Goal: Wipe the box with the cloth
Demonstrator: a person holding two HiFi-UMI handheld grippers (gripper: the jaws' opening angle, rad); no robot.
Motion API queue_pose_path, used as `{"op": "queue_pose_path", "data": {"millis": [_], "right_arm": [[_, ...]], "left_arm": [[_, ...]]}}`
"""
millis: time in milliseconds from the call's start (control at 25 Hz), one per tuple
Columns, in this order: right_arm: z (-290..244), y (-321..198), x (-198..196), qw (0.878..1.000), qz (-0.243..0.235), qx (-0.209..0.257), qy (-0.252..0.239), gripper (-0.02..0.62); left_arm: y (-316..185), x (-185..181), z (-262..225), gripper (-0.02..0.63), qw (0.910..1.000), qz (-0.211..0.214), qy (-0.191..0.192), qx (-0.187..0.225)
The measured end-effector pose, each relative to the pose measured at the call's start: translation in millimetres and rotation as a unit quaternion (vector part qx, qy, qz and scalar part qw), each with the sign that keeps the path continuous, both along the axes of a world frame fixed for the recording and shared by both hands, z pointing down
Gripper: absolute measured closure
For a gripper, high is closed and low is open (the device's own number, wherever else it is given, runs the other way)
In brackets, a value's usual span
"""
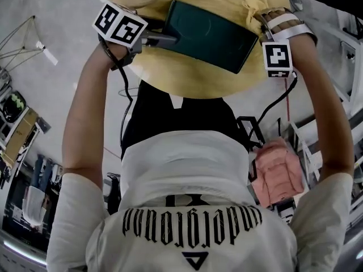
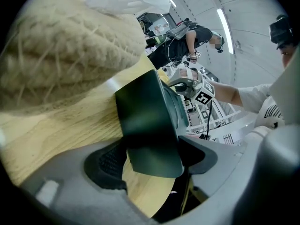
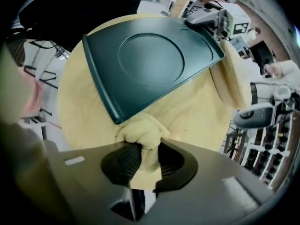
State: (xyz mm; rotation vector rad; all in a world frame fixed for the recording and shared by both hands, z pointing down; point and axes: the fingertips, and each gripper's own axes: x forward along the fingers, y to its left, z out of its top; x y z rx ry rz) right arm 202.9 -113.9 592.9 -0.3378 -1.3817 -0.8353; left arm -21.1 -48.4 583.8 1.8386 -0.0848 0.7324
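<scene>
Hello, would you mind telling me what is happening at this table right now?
A person is working with two hand-held grippers over a round wooden table. The left hand-held gripper is shut on the edge of a flat dark green box. The right hand-held gripper pinches a bunched yellow cloth against the box's corner, apparently for wiping.

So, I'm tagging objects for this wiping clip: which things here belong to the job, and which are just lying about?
In the job:
- dark green box, clamped in the left gripper
- yellow cloth, bunched in the right gripper

Lying about:
- straw hat on the round table
- pink jacket, off the table
</scene>
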Motion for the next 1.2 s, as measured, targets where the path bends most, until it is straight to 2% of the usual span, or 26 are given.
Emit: {"op": "queue_pose_path", "data": {"millis": [120, 280, 440, 560, 720, 840, 960, 1200], "right_arm": [[-8.4, -2.0, -41.5, 0.999, -0.047, -0.001, -0.015, 0.522], [-14.5, -19.6, -118.4, 0.996, -0.078, 0.012, -0.05, 0.522], [-20.7, -42.3, -183.7, 0.992, -0.062, 0.034, -0.1, 0.522], [-23.4, -53.7, -205.4, 0.991, -0.034, 0.04, -0.126, 0.522], [-34.8, -52.3, -197.4, 0.988, 0.002, 0.022, -0.152, 0.523], [-43.3, -38.8, -177.3, 0.987, 0.007, -0.007, -0.16, 0.525], [-43.7, -20.8, -141.3, 0.987, 0.018, -0.039, -0.153, 0.525], [-32.4, 16.7, -44.1, 0.989, 0.062, -0.08, -0.111, 0.525]], "left_arm": [[0.9, 0.8, -6.1, 0.247, 1.0, 0.003, 0.004, 0.005], [0.1, -3.4, -13.7, 0.249, 0.9999, 0.003, 0.009, 0.007], [2.6, -5.2, -14.2, 0.249, 0.9999, -0.004, 0.01, 0.005], [0.1, -5.3, -11.5, 0.249, 0.9999, -0.003, 0.01, 0.005], [-2.6, -3.5, -12.4, 0.249, 0.9999, -0.008, 0.011, 0.001], [-3.8, -2.4, -13.0, 0.247, 1.0, -0.006, 0.008, 0.0], [-4.6, 0.0, -10.3, 0.247, 1.0, -0.002, 0.006, -0.004], [-4.5, 3.1, -2.6, 0.247, 0.9999, -0.007, 0.006, -0.013]]}}
